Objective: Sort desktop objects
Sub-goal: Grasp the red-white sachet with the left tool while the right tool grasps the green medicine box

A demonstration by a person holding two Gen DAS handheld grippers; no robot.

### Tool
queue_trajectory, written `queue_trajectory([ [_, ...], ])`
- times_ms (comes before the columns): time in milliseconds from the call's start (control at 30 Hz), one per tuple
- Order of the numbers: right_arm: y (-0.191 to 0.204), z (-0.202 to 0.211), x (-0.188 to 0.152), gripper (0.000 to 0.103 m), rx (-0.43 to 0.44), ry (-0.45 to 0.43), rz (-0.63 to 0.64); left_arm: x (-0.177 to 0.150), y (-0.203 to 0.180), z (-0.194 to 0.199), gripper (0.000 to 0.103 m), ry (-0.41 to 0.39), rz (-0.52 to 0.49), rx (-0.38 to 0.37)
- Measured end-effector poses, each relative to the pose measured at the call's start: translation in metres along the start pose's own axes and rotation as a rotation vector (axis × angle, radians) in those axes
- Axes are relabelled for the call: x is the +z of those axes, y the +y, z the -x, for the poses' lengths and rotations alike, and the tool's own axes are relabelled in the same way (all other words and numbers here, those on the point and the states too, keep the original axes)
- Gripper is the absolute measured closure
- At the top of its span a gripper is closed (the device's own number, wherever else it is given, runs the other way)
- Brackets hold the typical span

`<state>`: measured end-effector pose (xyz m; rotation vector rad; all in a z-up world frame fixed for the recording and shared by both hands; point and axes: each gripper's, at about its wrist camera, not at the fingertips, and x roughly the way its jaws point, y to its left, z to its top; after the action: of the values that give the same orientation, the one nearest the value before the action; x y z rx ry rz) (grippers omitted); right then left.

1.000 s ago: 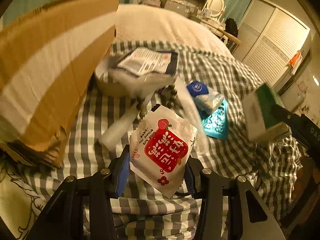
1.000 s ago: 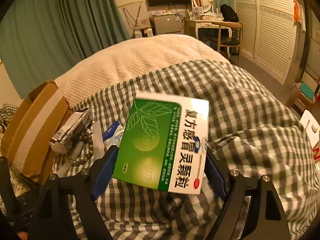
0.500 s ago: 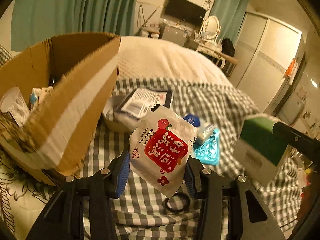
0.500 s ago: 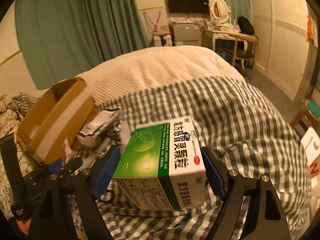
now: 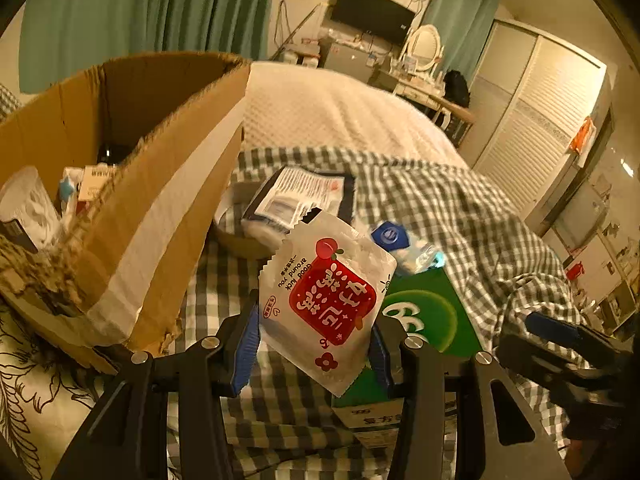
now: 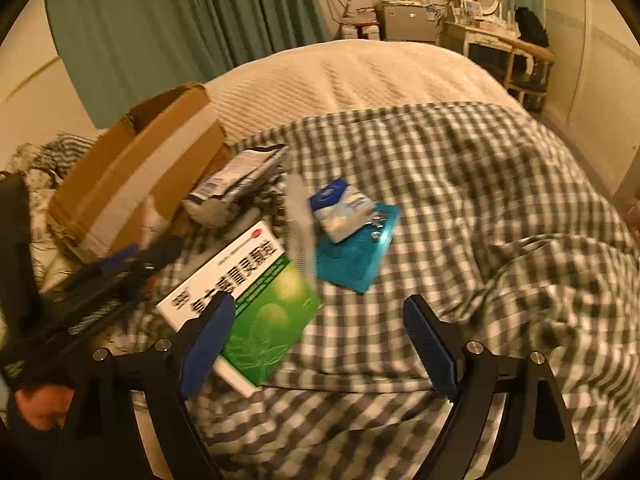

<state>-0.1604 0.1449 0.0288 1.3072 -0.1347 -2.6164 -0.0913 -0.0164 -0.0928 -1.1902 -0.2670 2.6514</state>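
My left gripper is shut on a white sachet with a red label, held above the checked blanket. An open cardboard box stands to its left with several items inside. Behind the sachet, a green and white medicine box rests on the blanket. In the right wrist view the same medicine box lies free beside the left finger. The jaws of my right gripper are opening, with no pad touching the box. The cardboard box stands at the far left.
On the checked blanket lie a teal packet, a blue and white tissue pack, a black and white pouch and a pale comb-like item. A cream quilt lies beyond. Furniture stands along the far wall.
The right gripper has let go of the medicine box, which now rests on the blanket at its left. The left gripper has risen with the sachet, and the cardboard box's inside has come into view.
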Motion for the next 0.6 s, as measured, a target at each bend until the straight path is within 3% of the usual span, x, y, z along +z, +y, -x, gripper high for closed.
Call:
queue_trajectory([
  [300, 0.006, -0.008, -0.003, 0.016, 0.105, 0.053, -0.062, -0.005, 0.003, -0.016, 0.055, 0.049, -0.007, 0.032],
  [467, -0.016, -0.020, -0.003, 0.016, 0.210, 0.114, -0.256, -0.007, -0.003, -0.016, 0.055, 0.047, -0.037, 0.039],
  [600, -0.021, -0.042, -0.001, 0.016, 0.352, 0.193, -0.406, -0.008, -0.002, -0.017, 0.055, 0.050, -0.044, 0.046],
])
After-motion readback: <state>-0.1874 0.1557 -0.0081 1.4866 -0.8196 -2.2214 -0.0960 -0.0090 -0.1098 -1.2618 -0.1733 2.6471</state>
